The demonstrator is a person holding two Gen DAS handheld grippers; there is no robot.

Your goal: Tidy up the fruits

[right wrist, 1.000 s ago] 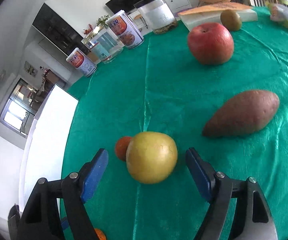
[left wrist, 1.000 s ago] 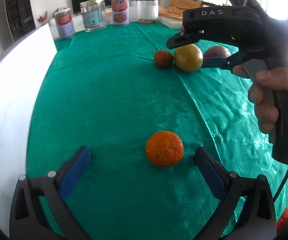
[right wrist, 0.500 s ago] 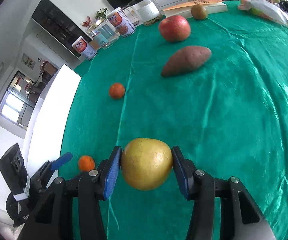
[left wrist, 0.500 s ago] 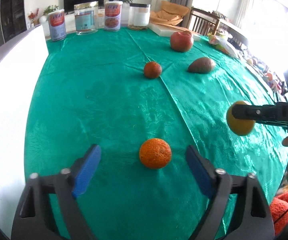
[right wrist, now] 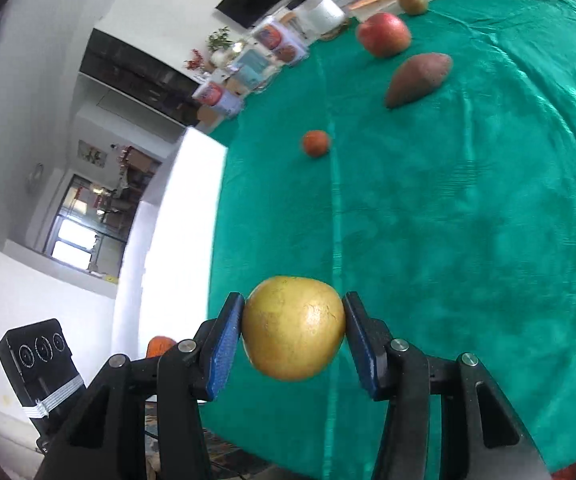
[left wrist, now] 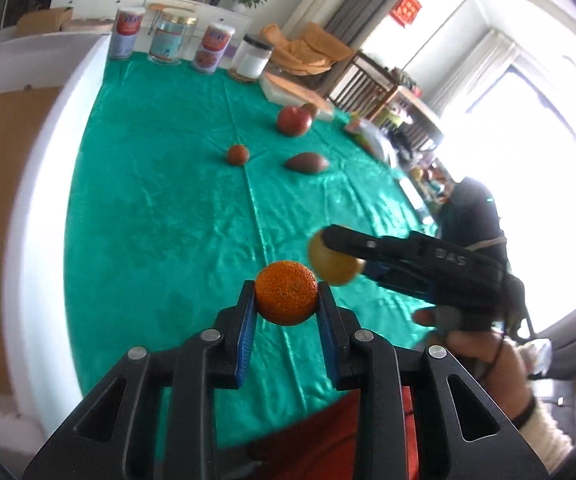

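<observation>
Our left gripper (left wrist: 286, 303) pinches the orange (left wrist: 286, 293), our right gripper (right wrist: 293, 330) the yellow fruit (right wrist: 293, 328), just upper-right of it.

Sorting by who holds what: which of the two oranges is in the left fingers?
The larger, bumpy-skinned orange; the smaller orange sits on the green cloth.

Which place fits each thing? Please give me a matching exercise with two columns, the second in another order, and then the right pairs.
1. orange
2. yellow apple
3. sweet potato
4. red apple

A. lying on the green cloth, pointed ends
B. held in the right gripper
C. far on the cloth, near a white box
D. held in the left gripper

Pairs: 1-D, 2-B, 3-A, 4-C
</observation>
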